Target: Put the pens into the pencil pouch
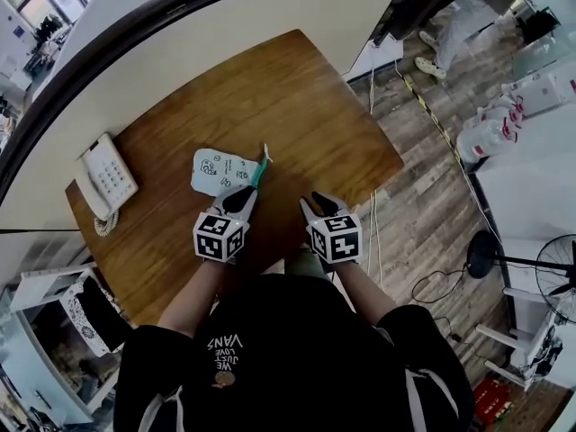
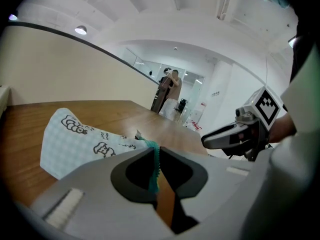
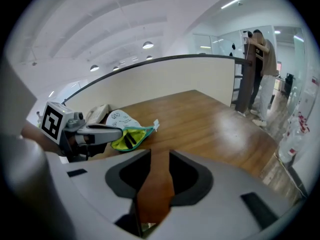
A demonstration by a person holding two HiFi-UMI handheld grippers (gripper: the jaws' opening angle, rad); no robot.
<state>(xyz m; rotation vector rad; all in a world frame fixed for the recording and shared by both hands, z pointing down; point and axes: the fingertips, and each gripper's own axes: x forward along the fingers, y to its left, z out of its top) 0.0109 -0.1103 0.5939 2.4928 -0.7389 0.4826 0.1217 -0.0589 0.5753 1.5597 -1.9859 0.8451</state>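
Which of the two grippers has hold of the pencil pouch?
The left gripper: its jaws pinch the teal zipper edge of the pencil pouch. The right gripper stands open, nothing between its jaws.

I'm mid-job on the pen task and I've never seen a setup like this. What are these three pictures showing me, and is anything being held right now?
No robot arm here: a person holds tongs in each hand. The head view looks down from the person's head; the two gripper views look along each tool's jaws. On the wooden table are a white pencil pouch and a telephone. The left tongs pinch the pouch's teal zip edge; the right gripper view shows its mouth open, yellow-green inside, with something dark in it, perhaps pens. The right tongs are open and empty.
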